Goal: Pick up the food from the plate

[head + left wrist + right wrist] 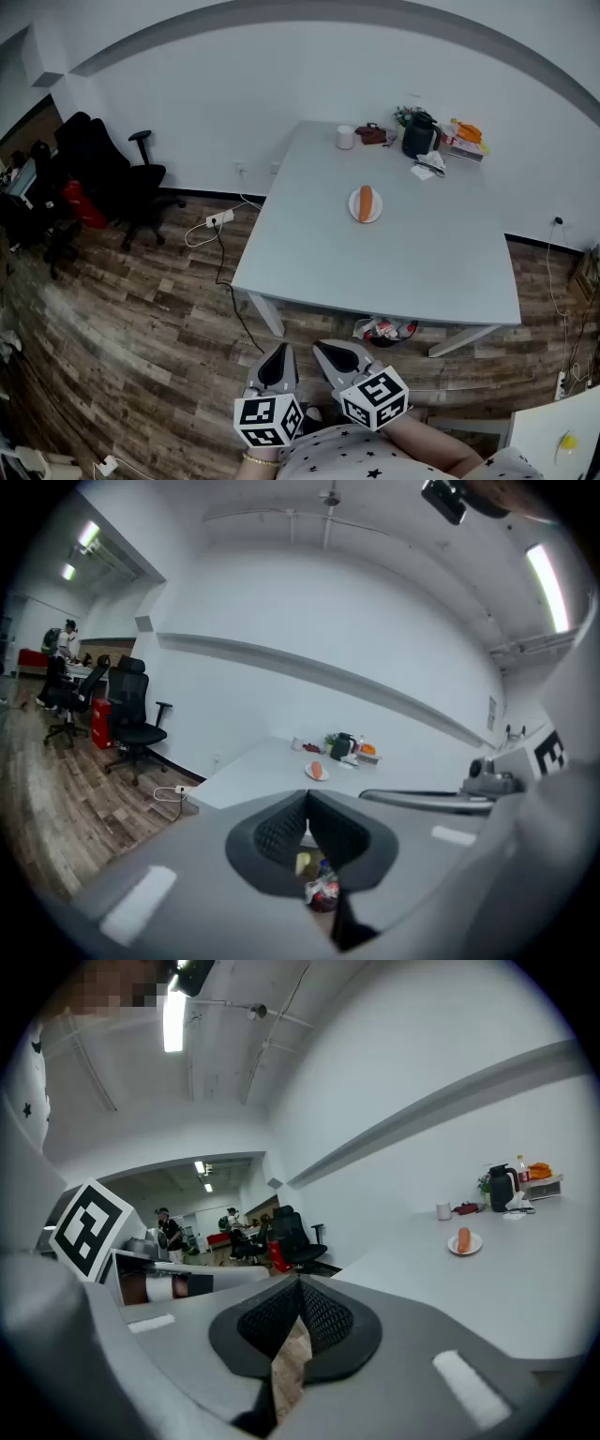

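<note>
Hovering short of the table (394,267), left gripper (277,364) and right gripper (339,358) each had jaws pressed together, empty; the sausage (366,202) lay on its plate (353,205).

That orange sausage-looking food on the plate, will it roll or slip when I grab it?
The orange food looks rounded and elongated, so it may roll sideways if nudged, though the plate might stop it. Its surface seems smooth, so possibly slippery. It looks small, probably light; the plate could shift on the smooth table.
</note>
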Tool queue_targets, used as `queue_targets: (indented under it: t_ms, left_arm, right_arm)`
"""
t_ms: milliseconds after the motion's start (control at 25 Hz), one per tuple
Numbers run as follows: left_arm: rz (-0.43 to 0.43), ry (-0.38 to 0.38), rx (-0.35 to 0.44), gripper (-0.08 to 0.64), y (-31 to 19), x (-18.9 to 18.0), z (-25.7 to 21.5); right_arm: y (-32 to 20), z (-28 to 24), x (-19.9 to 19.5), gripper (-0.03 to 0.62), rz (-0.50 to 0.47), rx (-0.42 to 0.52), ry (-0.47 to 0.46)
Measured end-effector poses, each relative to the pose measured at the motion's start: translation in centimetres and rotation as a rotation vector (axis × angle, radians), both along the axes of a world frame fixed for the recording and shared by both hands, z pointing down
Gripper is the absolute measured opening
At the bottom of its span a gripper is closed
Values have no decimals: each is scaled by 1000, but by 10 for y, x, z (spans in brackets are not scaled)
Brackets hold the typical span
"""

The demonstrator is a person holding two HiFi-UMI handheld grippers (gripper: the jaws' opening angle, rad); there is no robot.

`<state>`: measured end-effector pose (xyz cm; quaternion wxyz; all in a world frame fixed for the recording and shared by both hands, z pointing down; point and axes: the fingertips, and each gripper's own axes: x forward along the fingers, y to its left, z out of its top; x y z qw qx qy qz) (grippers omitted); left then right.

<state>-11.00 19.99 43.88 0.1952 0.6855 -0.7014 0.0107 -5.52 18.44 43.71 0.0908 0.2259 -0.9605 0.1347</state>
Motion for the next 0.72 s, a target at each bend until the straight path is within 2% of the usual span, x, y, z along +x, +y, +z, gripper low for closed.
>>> queue_targets:
  t_ms: [200, 400, 720]
  left_arm:
    - [40, 7, -8, 8, -10, -8, 9]
    - [107, 30, -27, 8, -30, -3, 23]
    - [187, 43, -74, 8, -96, 7, 44]
  right_arm:
    - [-8, 10, 0, 0, 66, -19, 11]
    - [-28, 23, 18, 0, 157, -47, 44]
    - [-107, 37, 45, 2, 287, -94, 79]
